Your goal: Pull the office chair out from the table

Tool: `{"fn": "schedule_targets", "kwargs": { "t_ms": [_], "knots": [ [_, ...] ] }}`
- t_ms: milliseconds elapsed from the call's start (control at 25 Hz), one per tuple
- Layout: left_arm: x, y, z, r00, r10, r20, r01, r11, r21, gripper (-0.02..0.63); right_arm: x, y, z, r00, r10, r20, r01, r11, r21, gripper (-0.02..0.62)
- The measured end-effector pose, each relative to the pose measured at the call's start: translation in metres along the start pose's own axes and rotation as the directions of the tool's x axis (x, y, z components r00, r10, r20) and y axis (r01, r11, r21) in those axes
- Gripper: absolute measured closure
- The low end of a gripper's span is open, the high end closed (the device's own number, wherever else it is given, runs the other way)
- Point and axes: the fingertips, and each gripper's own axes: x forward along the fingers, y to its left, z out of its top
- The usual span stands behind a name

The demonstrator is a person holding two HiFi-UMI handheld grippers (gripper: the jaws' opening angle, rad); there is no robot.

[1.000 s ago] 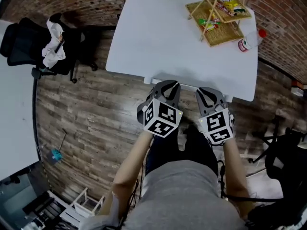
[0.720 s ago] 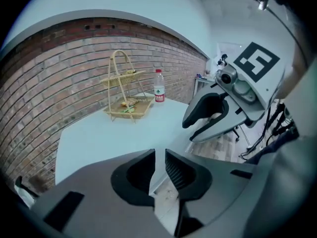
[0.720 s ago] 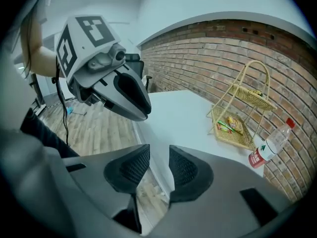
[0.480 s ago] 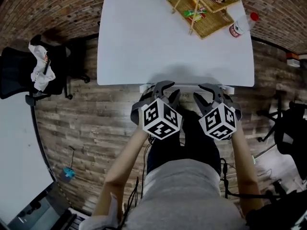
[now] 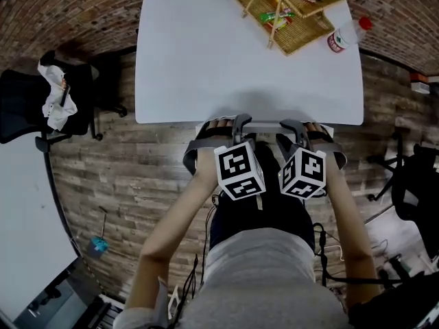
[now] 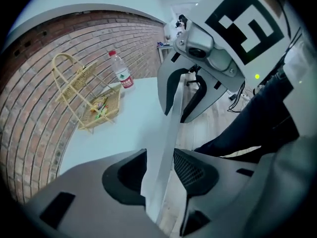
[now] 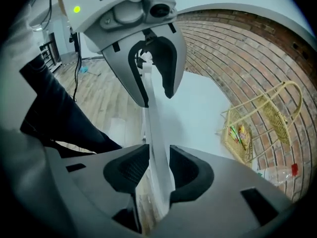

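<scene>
Both grippers sit side by side at the near edge of the white table (image 5: 206, 60). My left gripper (image 5: 223, 125) has its jaws opening, and the thin table edge (image 6: 168, 128) runs between its pads with a gap on each side. My right gripper (image 5: 305, 127) is also opening, and the table edge (image 7: 156, 133) nearly fills the space between its pads. A black office chair (image 5: 27, 105) with a white cloth (image 5: 53, 98) draped over it stands far left, away from both grippers. My dark trousers show under the table edge.
A wicker basket (image 5: 288, 12) of snacks and a red-capped bottle (image 5: 345, 34) stand at the table's far right. Another black chair (image 5: 418, 184) is at the right edge. A second white table edge runs along the left. The floor is wood plank, with a brick wall beyond.
Both grippers have sunk to the table's near edge and rolled. Their jaws, shut a second ago, have spread and now straddle that edge.
</scene>
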Motion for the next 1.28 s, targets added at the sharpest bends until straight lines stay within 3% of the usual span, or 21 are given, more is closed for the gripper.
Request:
{"fn": "schedule_targets", "kwargs": {
  "t_ms": [480, 840, 960, 1120, 1280],
  "knots": [
    [0.024, -0.022, -0.010, 0.978, -0.145, -0.152, 0.159, 0.984, 0.084, 0.419, 0.014, 0.007, -0.008, 0.994, 0.076, -0.078, -0.080, 0.995, -0.055, 0.431],
    [0.039, -0.017, -0.016, 0.971, -0.117, -0.211, 0.144, 0.983, 0.118, 0.423, 0.019, 0.001, -0.009, 0.991, 0.083, -0.104, -0.094, 0.990, -0.106, 0.450],
    [0.040, -0.017, -0.015, 0.974, -0.101, -0.204, 0.134, 0.979, 0.152, 0.510, 0.021, 0.003, -0.007, 0.989, 0.095, -0.109, -0.107, 0.988, -0.114, 0.474],
    [0.040, -0.018, -0.014, 0.976, -0.076, -0.202, 0.116, 0.974, 0.196, 0.514, 0.023, 0.007, -0.009, 0.989, 0.083, -0.123, -0.101, 0.983, -0.153, 0.495],
    [0.041, -0.018, -0.013, 0.978, -0.071, -0.196, 0.108, 0.977, 0.186, 0.515, 0.023, 0.006, -0.009, 0.989, 0.090, -0.117, -0.105, 0.985, -0.136, 0.500]
  ]
}}
